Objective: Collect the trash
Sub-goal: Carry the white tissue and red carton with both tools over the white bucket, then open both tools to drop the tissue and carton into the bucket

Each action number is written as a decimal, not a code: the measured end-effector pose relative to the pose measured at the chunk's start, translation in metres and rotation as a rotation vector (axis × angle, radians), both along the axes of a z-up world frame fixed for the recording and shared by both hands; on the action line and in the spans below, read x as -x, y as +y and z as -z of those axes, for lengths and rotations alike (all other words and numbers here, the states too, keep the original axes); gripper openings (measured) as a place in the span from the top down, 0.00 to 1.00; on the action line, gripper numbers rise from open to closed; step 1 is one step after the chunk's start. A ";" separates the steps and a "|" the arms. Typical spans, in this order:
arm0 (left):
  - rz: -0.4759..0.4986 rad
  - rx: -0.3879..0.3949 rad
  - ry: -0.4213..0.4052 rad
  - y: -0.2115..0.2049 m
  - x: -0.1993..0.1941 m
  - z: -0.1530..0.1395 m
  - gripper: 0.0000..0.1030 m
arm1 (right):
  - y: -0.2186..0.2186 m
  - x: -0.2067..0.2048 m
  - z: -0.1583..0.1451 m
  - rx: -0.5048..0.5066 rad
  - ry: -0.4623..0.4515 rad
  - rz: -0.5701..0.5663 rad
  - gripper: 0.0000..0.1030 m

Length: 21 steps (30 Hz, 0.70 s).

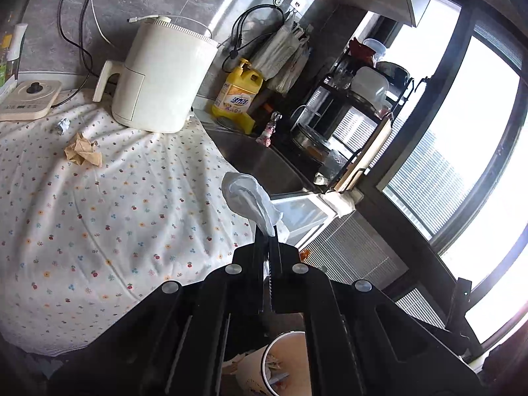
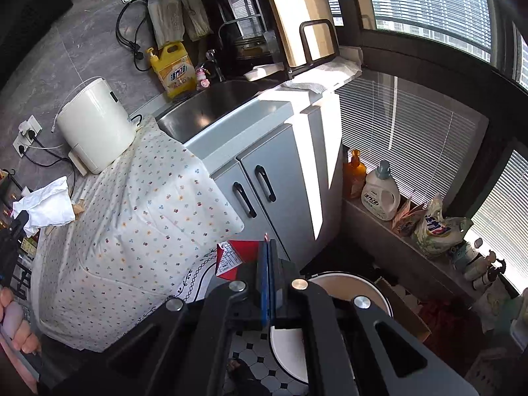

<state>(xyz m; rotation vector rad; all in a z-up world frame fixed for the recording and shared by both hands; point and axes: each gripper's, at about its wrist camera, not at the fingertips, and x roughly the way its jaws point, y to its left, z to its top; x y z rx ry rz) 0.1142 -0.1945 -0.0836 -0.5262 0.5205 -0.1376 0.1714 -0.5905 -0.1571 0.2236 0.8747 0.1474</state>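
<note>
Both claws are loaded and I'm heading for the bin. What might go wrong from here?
1. The left claw pinches the crumpled white tissue only by its tail; it may slip free above the floral tablecloth before reaching the bin.
2. The right claw grips the red paper wrapper by one edge beside the round white bin; released early, it could hit the floor.

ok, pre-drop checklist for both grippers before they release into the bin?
1. Left gripper shut on white tissue: ok.
2. Right gripper shut on red wrapper: ok.
3. Trash bin under right gripper: ok, rim directly below.
4. Bin under left gripper: cannot tell; a rim shows below, largely hidden.
5. Tablecloth cleared: not ok; brown paper wad and small foil ball remain.
</note>
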 end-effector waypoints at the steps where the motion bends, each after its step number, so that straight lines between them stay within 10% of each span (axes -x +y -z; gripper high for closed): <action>1: 0.019 0.001 0.008 -0.011 0.000 0.005 0.97 | -0.009 0.004 0.005 0.002 0.011 0.010 0.98; 11: 0.241 0.001 0.134 -0.107 -0.009 0.059 0.97 | -0.069 0.030 0.058 -0.039 0.134 0.057 0.93; 14: 0.295 -0.002 0.175 -0.128 -0.015 0.074 0.97 | -0.074 0.034 0.071 -0.067 0.164 0.065 0.47; 21: 0.412 -0.015 0.270 -0.169 -0.027 0.111 0.97 | -0.094 0.050 0.075 -0.070 0.169 0.126 0.49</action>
